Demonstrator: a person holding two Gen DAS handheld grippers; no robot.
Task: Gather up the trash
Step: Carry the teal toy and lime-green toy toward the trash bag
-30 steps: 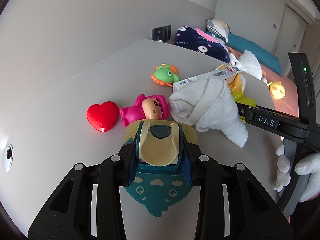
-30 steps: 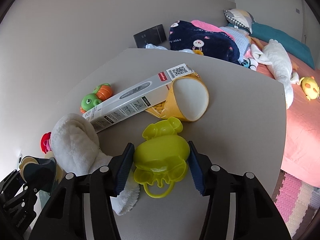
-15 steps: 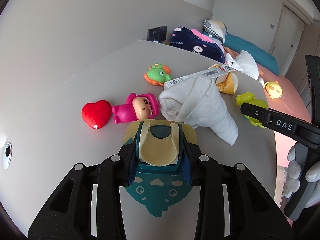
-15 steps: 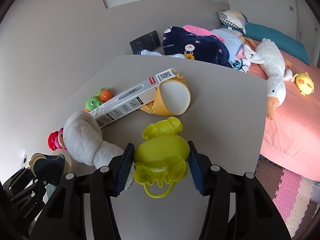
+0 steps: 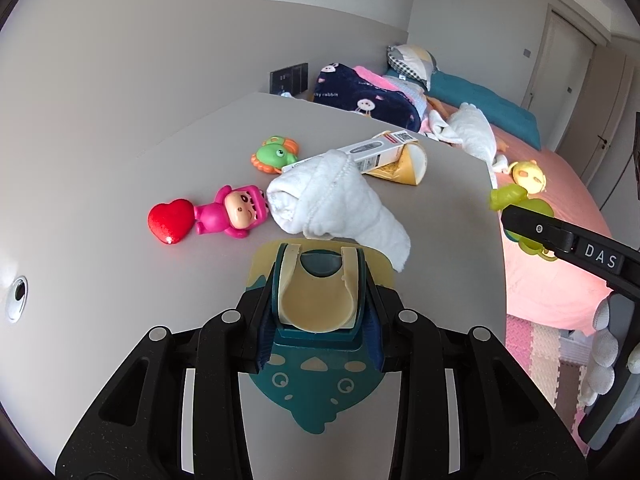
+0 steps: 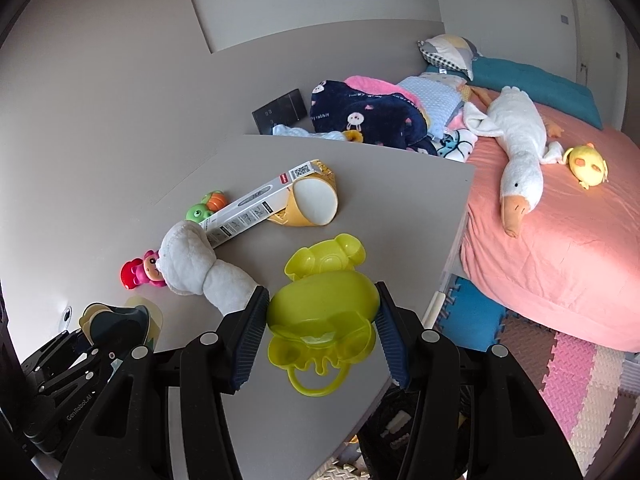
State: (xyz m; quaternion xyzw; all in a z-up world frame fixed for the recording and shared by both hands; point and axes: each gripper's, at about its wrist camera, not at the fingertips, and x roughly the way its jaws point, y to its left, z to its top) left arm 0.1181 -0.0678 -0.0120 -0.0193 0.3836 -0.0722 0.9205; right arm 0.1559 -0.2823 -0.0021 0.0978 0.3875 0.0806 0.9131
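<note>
My left gripper (image 5: 318, 296) is shut on a teal and cream silicone baby bib (image 5: 316, 300) and holds it above the grey table (image 5: 120, 280). My right gripper (image 6: 322, 316) is shut on a yellow-green bear-shaped plastic dish (image 6: 324, 300), lifted over the table's near right edge. On the table lie a white and grey thermometer box (image 6: 256, 208), a tipped yellow paper cup (image 6: 312, 204) and a rolled white towel (image 5: 332, 204). The right gripper also shows at the right of the left wrist view (image 5: 520, 216).
A red heart (image 5: 170, 220), a pink doll (image 5: 232, 216) and a green turtle toy (image 5: 276, 156) lie on the table's left part. A bed (image 6: 560, 220) with a plush goose (image 6: 516, 152), blankets and pillows stands beyond. Foam mats (image 6: 560, 380) cover the floor.
Both grippers have pulled back and up from the table with their loads. The right gripper with the green dish has moved toward the table's right edge.
</note>
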